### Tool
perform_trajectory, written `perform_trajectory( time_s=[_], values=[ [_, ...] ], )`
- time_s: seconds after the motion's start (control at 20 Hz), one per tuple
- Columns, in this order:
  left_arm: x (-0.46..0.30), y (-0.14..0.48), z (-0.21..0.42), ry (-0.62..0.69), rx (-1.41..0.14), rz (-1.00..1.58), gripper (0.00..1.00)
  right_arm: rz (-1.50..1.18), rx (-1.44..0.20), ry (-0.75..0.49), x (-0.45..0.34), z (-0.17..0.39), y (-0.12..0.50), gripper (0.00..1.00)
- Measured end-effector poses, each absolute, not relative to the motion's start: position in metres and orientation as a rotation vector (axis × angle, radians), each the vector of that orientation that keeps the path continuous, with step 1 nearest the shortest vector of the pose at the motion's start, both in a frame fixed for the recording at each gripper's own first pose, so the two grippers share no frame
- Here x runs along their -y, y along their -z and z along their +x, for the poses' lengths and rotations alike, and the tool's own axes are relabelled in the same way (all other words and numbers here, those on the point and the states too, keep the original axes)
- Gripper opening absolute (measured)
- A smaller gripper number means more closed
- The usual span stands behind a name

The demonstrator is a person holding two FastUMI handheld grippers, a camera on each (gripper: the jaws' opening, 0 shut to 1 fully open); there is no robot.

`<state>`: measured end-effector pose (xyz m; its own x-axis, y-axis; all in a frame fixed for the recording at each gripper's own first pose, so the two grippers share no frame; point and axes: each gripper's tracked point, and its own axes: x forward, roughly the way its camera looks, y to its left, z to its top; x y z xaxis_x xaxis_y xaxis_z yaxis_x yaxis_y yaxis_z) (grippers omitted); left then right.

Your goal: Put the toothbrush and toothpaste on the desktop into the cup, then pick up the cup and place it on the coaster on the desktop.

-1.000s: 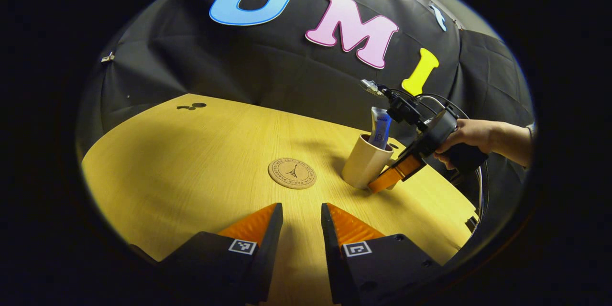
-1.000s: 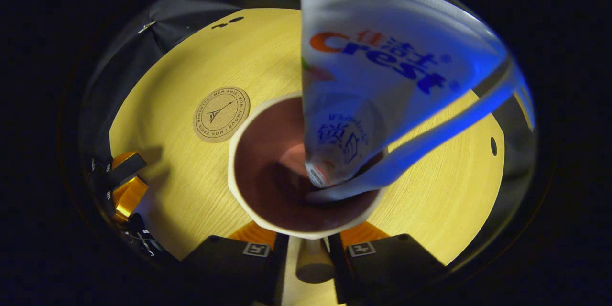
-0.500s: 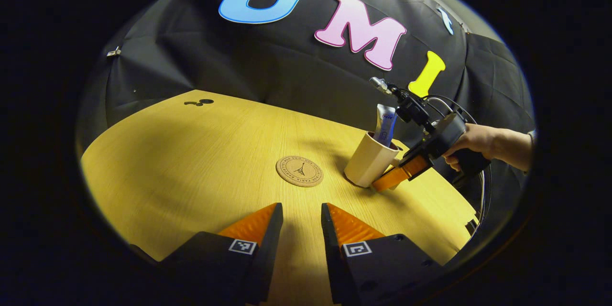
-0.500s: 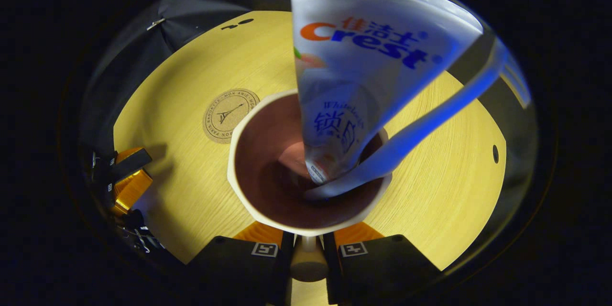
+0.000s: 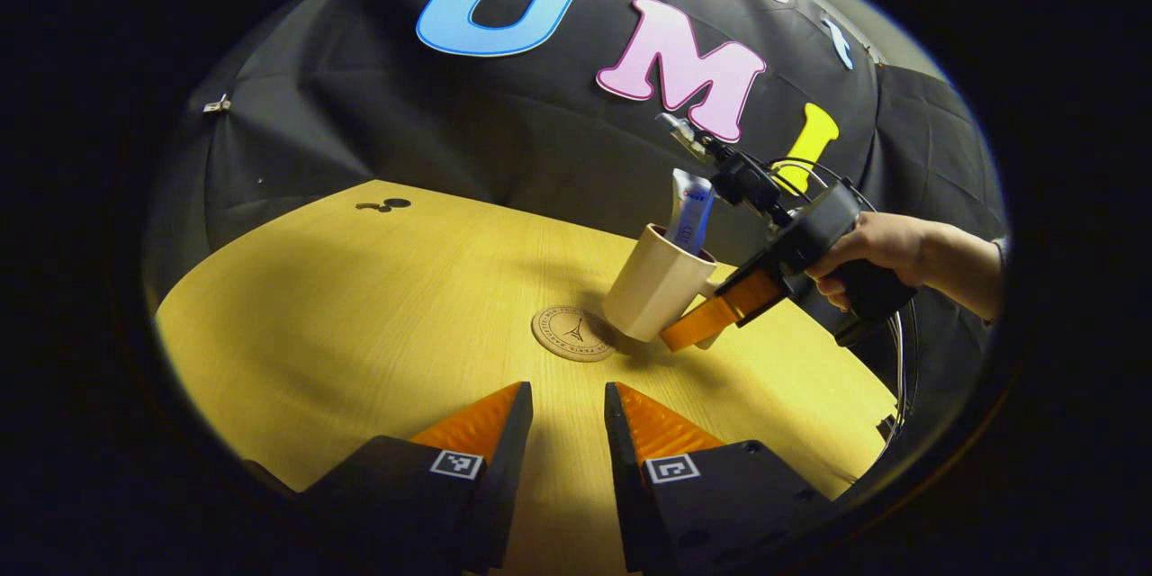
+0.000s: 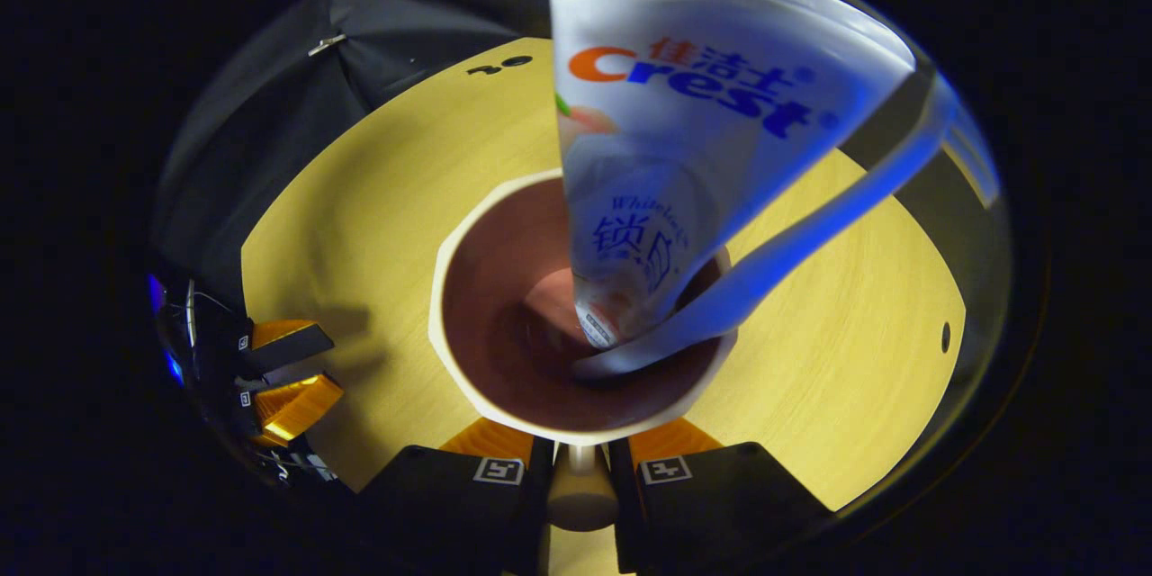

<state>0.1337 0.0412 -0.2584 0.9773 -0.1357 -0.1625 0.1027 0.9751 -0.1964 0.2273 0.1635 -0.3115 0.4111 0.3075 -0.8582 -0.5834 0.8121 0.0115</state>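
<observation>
A beige cup (image 5: 650,283) hangs tilted just above the table, its base over the right edge of the round cork coaster (image 5: 573,334). My right gripper (image 5: 697,333) is shut on the cup's handle (image 6: 580,497), with a hand holding it. In the right gripper view I look down into the cup (image 6: 450,306). A white toothpaste tube (image 6: 702,135) and a blue toothbrush (image 6: 810,225) lean inside it, and my right gripper (image 6: 580,450) clamps the handle. The toothpaste (image 5: 691,211) sticks up out of the cup. My left gripper (image 5: 567,418) stands open near the table's front, with nothing between its fingers.
The yellow wooden table (image 5: 360,306) stretches left and back to the black cloth wall. Two small dark holes (image 5: 385,204) lie near its far edge. My left gripper (image 6: 283,369) appears at the table's edge, left of the cup.
My right gripper has lifted the cup off the table and carried it left to the coaster. In the right gripper view the coaster has slipped out of sight under the cup. The left gripper stayed put.
</observation>
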Motion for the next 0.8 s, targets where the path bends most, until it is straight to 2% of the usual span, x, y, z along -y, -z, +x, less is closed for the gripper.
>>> perform_trajectory(
  time_s=[0.4,0.45,0.5,0.8],
  values=[
    [-0.068,0.259,0.124,0.076,-0.163,-0.228,0.52,-0.423,-1.016,-0.622,-0.203,0.230,0.316,0.32],
    [-0.072,0.258,0.123,0.072,-0.159,-0.236,0.51,-0.432,-1.020,-0.626,-0.204,0.230,0.318,0.27],
    [-0.074,0.258,0.123,0.068,-0.156,-0.244,0.52,-0.443,-1.021,-0.626,-0.205,0.228,0.320,0.31],
    [-0.082,0.258,0.120,0.056,-0.149,-0.266,0.52,-0.450,-1.039,-0.611,-0.207,0.232,0.327,0.32]
  ],
)
